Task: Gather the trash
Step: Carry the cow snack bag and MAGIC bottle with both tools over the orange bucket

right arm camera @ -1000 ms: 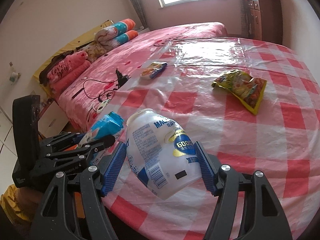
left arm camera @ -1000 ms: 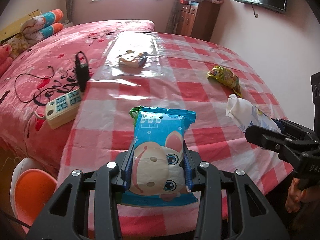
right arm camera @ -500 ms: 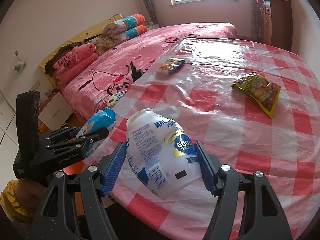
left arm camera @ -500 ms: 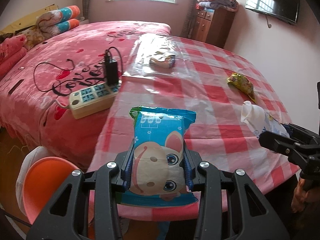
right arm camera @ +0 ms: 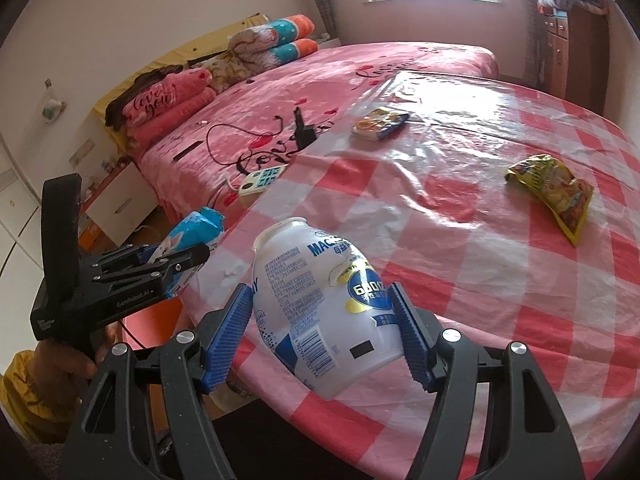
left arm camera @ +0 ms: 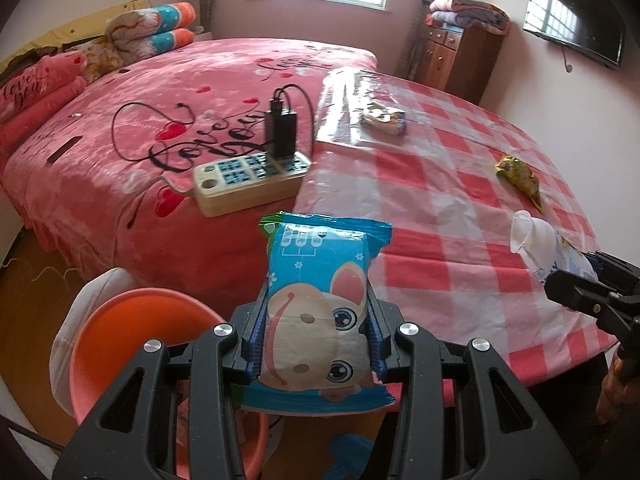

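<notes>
My left gripper (left arm camera: 316, 328) is shut on a blue wet-wipe pack (left arm camera: 320, 300) printed with a cartoon animal, held in the air above the near edge of the checked cloth. Below and left of it stands an orange bin (left arm camera: 132, 344) with a white liner. My right gripper (right arm camera: 324, 320) is shut on a white plastic bottle (right arm camera: 320, 312) with blue print, its neck pointing away from me. The same bottle (left arm camera: 540, 240) shows at the right edge of the left wrist view. A yellow snack bag (right arm camera: 556, 192) and a small wrapped packet (right arm camera: 380, 122) lie on the cloth.
A red-and-white checked cloth (left arm camera: 440, 184) under clear plastic covers the near surface beside a pink bed (left arm camera: 160, 120). A power strip (left arm camera: 248, 174) with a black charger and cable lies on the bed. A wooden cabinet (left arm camera: 456, 60) stands at the back right.
Both grippers moved left with their loads, toward the cloth's near-left edge. The orange bin has come further into the left wrist view. The grips are unchanged.
</notes>
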`<state>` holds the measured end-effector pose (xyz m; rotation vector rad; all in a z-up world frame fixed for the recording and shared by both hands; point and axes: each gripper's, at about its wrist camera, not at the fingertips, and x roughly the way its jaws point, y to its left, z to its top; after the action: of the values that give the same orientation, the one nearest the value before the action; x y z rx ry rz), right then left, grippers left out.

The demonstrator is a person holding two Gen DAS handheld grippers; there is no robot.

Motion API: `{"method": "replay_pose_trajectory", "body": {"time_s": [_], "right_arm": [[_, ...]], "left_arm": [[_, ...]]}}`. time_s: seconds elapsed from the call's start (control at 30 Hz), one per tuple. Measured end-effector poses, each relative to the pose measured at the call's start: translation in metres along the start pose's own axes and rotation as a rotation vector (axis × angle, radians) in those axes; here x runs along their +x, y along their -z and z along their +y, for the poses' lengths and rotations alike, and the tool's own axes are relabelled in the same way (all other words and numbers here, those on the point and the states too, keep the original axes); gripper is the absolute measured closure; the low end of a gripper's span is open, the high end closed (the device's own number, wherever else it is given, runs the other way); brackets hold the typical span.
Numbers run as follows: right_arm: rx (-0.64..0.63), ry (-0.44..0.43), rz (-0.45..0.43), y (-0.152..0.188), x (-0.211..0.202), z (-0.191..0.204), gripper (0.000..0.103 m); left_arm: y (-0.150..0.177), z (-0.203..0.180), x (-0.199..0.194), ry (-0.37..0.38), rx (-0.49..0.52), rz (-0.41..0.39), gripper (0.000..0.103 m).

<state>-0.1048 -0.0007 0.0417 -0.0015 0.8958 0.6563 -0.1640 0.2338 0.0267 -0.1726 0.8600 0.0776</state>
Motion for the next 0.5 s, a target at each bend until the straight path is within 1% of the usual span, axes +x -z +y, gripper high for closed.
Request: {"method": "replay_pose_trajectory", "body": {"time_s": [0.23, 0.5], "right_arm": [[-0.039, -0.03, 0.019, -0.003, 0.008, 0.019, 0.033], [-0.11, -0.072, 0.05, -0.008, 0.023, 0.05, 0.033]], "left_arm": [[0.008, 0.02, -0.007, -0.035, -0.032, 0.002, 0.061], [0.019, 0.046, -0.014, -0.079, -0.078, 0.009, 0.061]]}}
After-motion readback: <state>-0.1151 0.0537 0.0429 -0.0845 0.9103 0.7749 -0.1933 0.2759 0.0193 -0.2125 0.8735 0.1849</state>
